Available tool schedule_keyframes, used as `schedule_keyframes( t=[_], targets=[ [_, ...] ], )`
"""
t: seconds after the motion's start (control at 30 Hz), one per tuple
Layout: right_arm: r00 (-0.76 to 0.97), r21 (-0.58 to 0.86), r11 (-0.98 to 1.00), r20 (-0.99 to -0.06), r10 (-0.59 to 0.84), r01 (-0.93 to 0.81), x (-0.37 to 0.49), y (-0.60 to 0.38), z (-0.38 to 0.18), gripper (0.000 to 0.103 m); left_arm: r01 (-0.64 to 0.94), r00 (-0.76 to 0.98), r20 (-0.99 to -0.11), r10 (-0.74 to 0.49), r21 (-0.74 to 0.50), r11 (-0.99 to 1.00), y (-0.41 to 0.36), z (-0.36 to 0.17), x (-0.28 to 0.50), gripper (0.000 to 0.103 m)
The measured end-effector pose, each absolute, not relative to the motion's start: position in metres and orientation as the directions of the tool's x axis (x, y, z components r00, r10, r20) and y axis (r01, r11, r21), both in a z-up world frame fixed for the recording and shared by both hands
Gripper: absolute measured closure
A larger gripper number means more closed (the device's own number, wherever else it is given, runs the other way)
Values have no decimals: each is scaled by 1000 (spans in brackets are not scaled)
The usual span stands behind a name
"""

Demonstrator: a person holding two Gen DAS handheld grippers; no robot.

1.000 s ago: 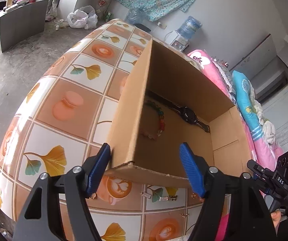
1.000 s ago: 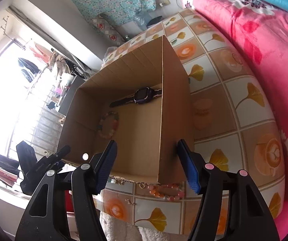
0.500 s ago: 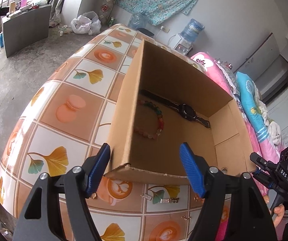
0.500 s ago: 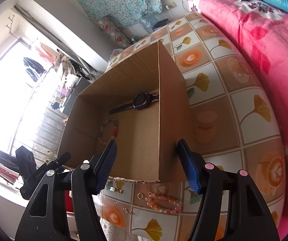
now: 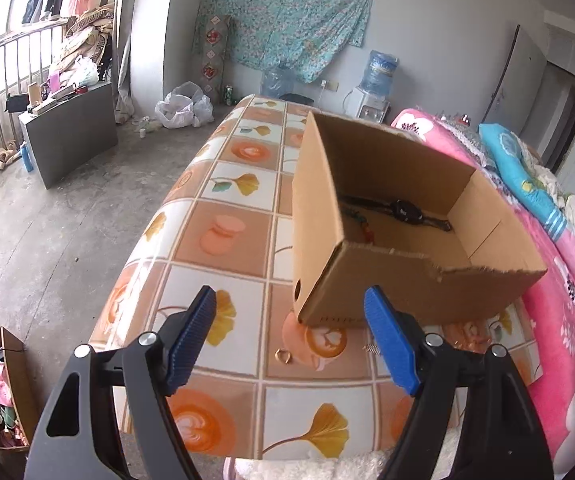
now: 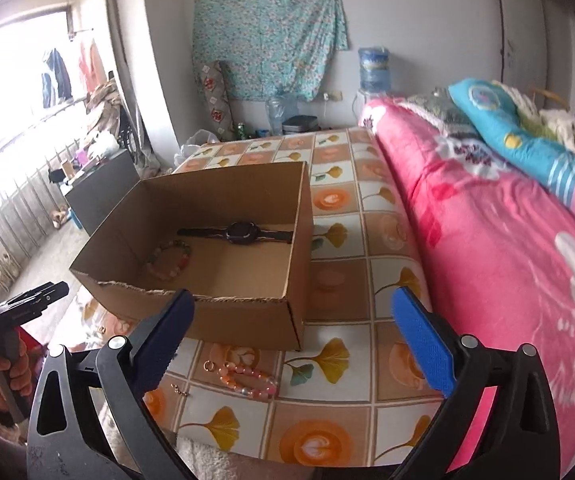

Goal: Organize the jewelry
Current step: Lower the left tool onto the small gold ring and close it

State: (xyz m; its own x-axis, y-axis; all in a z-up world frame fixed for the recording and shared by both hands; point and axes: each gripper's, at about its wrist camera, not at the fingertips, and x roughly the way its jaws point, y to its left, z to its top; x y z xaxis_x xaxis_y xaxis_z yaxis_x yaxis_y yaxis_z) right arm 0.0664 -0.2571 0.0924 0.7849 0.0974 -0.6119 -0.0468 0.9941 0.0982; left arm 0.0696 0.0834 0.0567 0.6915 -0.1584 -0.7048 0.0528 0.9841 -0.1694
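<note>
Daylight floods in from your nine to ten o'clock, and the window (image 6: 11, 80) in the right wrist view is blown out to pure white. Both views are bright, with soft shadows under the cardboard box (image 5: 403, 240). You get heavy fisheye bending, dark corners, and slight blur toward the edges.

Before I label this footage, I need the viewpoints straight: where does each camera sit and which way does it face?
Left wrist: on the left tool, open, facing the cardboard box corner on the tiled table.
Right wrist: on the right tool, open, above the pink bead bracelet; the person's left hand shows.
Both share the box and the watch inside.
</note>
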Motion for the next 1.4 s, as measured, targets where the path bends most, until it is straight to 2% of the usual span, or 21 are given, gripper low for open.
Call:
schedule_keyframes(
  t=[0.13, 0.23, 0.37, 0.43, 0.53, 0.57, 0.7, 0.73, 0.9, 0.97, 1.23, 1.3, 1.4],
  targets=[
    [781, 35, 992, -614, 114, -117, 46, -226, 90, 8, 85, 673, -728, -128, -96, 992, 77, 32, 54, 29],
    [733, 76, 985, -660, 165, -154, 44, -205, 73, 8, 112, 664, -739, -111, -48, 993, 70, 17, 47, 29],
    [672, 74, 988, -726, 147, -136, 50, -179, 50, 8, 163, 657, -746, -112, -4, 987, 58, 5, 42, 37],
    [693, 61, 986, -704, 154, -158, 47, -169, 51, 8, 186, 657, -743, -124, 1, 983, 57, 4, 38, 41],
    [776, -46, 984, -622, 106, -171, 36, -152, 55, 8, 212, 660, -737, -142, 1, 977, 56, 3, 35, 46],
    [772, -62, 980, -627, 107, -187, 36, -146, 51, 8, 220, 660, -736, -151, -3, 975, 57, 2, 34, 47],
    [691, 64, 975, -695, 197, -214, 44, -142, 29, 9, 251, 656, -732, -184, -19, 968, 58, 0, 32, 57],
    [679, 85, 975, -705, 205, -206, 45, -141, 26, 10, 258, 656, -733, -182, -10, 966, 58, -1, 33, 60],
    [583, 210, 957, -760, 288, -199, 57, -138, 4, 36, 284, 636, -748, -190, -3, 959, 55, -9, 42, 72],
    [552, 240, 950, -774, 311, -198, 61, -138, -2, 42, 289, 633, -752, -187, 5, 957, 55, -11, 46, 75],
    [520, 282, 931, -773, 363, -230, 63, -138, -4, 45, 293, 635, -756, -160, 44, 955, 60, -14, 64, 79],
    [518, 284, 928, -771, 371, -242, 63, -138, -3, 51, 310, 623, -765, -160, 54, 949, 59, -18, 68, 81],
    [513, 288, 922, -768, 383, -258, 63, -136, -3, 54, 338, 621, -765, -173, 61, 939, 60, -21, 71, 83]
  ],
)
